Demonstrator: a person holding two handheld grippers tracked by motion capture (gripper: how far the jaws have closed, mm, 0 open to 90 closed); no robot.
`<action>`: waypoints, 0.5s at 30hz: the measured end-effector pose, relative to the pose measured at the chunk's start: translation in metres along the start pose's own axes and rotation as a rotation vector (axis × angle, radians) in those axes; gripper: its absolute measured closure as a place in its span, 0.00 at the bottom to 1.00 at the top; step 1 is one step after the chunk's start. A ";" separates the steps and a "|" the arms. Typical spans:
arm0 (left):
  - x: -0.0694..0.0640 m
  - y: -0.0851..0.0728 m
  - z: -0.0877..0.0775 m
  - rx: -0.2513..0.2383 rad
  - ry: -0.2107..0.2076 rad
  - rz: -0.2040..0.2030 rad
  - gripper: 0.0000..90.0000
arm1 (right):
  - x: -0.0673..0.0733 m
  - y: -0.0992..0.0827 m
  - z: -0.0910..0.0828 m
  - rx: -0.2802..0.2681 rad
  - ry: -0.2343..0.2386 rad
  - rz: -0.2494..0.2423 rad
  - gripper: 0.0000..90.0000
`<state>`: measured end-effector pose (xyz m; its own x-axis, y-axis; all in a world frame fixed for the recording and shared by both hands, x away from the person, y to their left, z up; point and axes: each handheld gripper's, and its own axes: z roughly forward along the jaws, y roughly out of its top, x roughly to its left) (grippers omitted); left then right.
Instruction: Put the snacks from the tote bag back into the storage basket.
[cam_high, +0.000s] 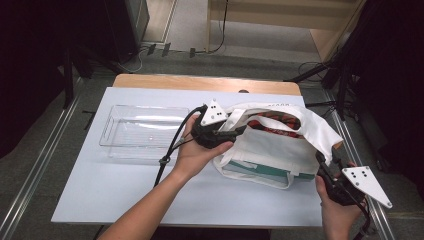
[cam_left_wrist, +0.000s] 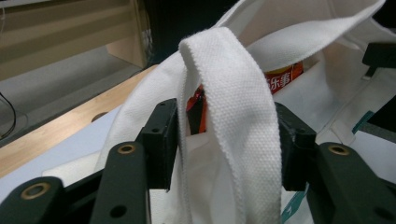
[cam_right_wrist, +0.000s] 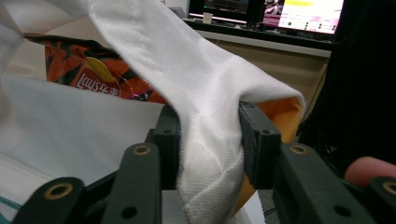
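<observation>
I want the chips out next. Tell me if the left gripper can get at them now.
Probably not yet: the left gripper has the bag strap between its jaws, and the chips lie inside the bag.

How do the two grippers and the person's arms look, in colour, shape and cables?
Both the left gripper and the right gripper are black, with two flat jaws joined by brass-ringed pivots. Each carries a grey three-cornered plate with dark dots. A black cable trails from the left one. The forearms are bare, without sleeves.
</observation>
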<state>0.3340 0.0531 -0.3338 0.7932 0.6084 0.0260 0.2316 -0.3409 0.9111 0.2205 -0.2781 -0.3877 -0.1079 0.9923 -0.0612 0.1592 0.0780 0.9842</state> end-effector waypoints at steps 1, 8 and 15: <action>-0.001 -0.001 0.003 0.025 0.019 0.007 0.50 | 0.000 0.001 0.001 0.000 0.007 0.004 0.75; -0.013 -0.009 0.024 0.123 0.125 0.061 0.37 | -0.002 0.007 0.000 -0.026 0.038 0.021 0.77; -0.024 -0.008 0.022 0.097 0.161 0.072 0.32 | -0.004 0.015 -0.002 -0.053 0.050 0.051 0.75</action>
<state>0.3252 0.0258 -0.3508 0.7115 0.6837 0.1624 0.2369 -0.4509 0.8605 0.2211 -0.2806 -0.3727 -0.1496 0.9887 -0.0039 0.1139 0.0212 0.9933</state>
